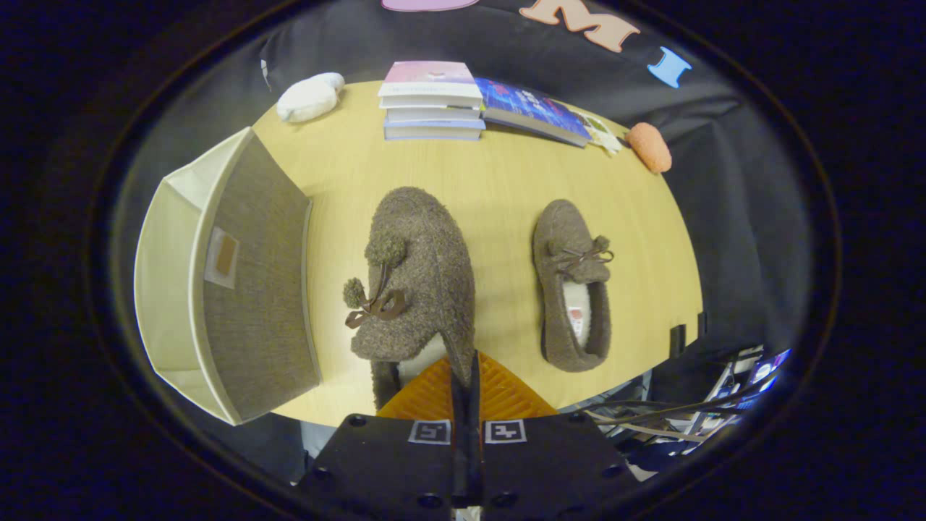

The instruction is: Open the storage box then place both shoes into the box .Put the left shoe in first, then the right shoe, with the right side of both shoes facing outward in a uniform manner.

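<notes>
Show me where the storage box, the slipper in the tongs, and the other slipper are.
storage box [253, 275]: gripper view, on its grey fabric front panel.
held slipper [419, 275]: gripper view, on the fuzzy upper, ahead of the tongs [466, 376], which pinch its heel rim.
other slipper [568, 239]: gripper view, on its toe.

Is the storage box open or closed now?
Open: the storage box shows its pale inner walls. The hand-held gripper is shut on the nearer shoe.

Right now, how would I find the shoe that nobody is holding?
Start at the wooden table, with a stack of books at its far edge and a box lying open on one side. Two fuzzy brown shoes are there: one shoe is pinched at its heel by the shut jaws of the gripper. The free shoe lies flat on the side away from the box, its pale lining showing.
</notes>
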### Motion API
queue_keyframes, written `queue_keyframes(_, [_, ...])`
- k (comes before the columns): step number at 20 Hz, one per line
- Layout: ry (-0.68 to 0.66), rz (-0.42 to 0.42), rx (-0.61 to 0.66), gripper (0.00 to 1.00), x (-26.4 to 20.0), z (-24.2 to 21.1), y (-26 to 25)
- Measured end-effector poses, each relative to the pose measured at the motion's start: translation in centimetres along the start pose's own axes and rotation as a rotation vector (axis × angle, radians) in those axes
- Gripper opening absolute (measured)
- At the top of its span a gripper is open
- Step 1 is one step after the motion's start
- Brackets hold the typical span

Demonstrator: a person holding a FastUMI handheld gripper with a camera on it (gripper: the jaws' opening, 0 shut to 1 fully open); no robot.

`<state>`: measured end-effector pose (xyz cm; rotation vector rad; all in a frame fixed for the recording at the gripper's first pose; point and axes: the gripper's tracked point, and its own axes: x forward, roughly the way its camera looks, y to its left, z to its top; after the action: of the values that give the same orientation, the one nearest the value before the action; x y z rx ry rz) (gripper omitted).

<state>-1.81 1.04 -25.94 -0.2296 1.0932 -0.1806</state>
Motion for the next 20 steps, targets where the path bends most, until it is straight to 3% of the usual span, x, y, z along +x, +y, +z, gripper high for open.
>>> queue_keyframes(8, [-0.174,-0.091,-0.104,0.03,-11.1,4.7,1.7])
queue_keyframes(15, [-0.257,0.073,-0.075,0.03,-18.2,8.5,12.9])
queue_keyframes(20, [-0.135,0.111,-0.047,0.03,-15.8,6.1,17.8])
